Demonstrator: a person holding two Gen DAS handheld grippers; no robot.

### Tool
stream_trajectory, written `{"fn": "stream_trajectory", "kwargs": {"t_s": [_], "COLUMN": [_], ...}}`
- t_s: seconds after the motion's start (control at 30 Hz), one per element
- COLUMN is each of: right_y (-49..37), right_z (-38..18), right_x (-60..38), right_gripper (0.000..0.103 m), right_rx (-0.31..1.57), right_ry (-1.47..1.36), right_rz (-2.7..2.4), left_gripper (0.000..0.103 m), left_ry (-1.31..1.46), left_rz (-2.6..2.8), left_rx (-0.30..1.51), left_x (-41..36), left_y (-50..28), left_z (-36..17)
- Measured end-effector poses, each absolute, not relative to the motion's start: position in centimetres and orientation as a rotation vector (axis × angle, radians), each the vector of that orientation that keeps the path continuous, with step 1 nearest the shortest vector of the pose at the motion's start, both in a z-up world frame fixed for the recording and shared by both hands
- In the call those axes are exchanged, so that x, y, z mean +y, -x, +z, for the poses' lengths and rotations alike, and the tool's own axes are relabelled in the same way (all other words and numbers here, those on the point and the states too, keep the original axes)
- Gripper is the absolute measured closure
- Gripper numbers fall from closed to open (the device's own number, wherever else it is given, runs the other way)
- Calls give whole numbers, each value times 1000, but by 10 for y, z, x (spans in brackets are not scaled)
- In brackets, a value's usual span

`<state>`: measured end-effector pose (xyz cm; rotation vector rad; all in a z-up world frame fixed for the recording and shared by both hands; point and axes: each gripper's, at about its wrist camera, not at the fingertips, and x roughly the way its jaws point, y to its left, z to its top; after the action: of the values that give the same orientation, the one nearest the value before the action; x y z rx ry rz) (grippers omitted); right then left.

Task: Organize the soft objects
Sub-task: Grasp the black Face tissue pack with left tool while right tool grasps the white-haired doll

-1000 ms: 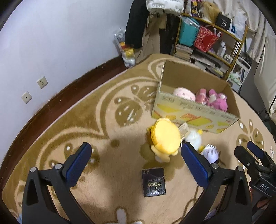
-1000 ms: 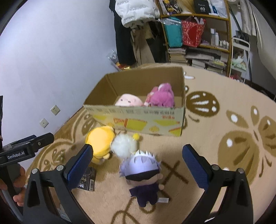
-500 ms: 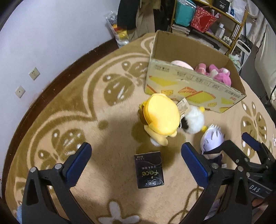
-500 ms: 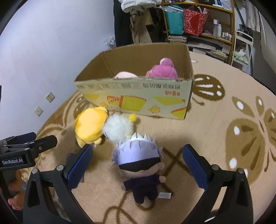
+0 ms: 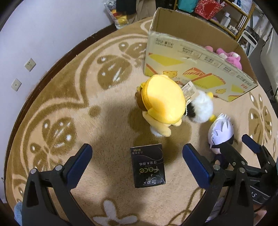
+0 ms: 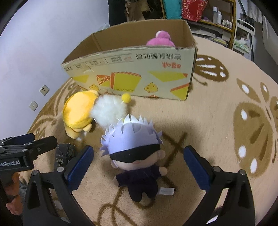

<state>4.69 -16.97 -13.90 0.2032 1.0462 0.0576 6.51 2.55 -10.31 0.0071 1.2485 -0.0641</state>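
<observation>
A yellow plush [image 5: 163, 106] [image 6: 78, 111] lies on the rug beside a white fluffy plush [image 5: 202, 109] [image 6: 109, 109] and a white-haired doll [image 5: 220, 132] [image 6: 133, 149]. My left gripper [image 5: 137, 166] is open above a black tissue pack [image 5: 147, 166], just short of the yellow plush. My right gripper [image 6: 137, 165] is open, its fingers on either side of the doll without touching. A cardboard box [image 5: 196, 59] [image 6: 132, 76] behind holds pink plush toys [image 5: 225, 55] [image 6: 160, 39].
A wall with sockets [image 5: 30, 64] lies to the left. Shelves with bags and bottles [image 5: 222, 15] [image 6: 205, 12] stand behind the box. The patterned rug [image 5: 69, 104] [image 6: 234, 104] covers the floor around the toys.
Both grippers have moved down and forward toward the toys. The doll now sits between the right gripper's fingers; the tissue pack is closer between the left's.
</observation>
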Motion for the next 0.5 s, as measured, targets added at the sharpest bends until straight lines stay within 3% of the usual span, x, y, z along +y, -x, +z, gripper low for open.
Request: {"fn": "stream_trajectory", "kwargs": {"t_s": [0.5], "right_y": [-56], "right_z": [-157], "right_x": [-168], "right_gripper": [0], "right_rx": [1121], "right_ry": [-207], "right_rz": [52], "left_gripper": [1], "left_ry": [-28], "left_rz": [-49], "left_rx": [1319], "left_x": [24], "left_y": [-74], "left_z": [-124]}}
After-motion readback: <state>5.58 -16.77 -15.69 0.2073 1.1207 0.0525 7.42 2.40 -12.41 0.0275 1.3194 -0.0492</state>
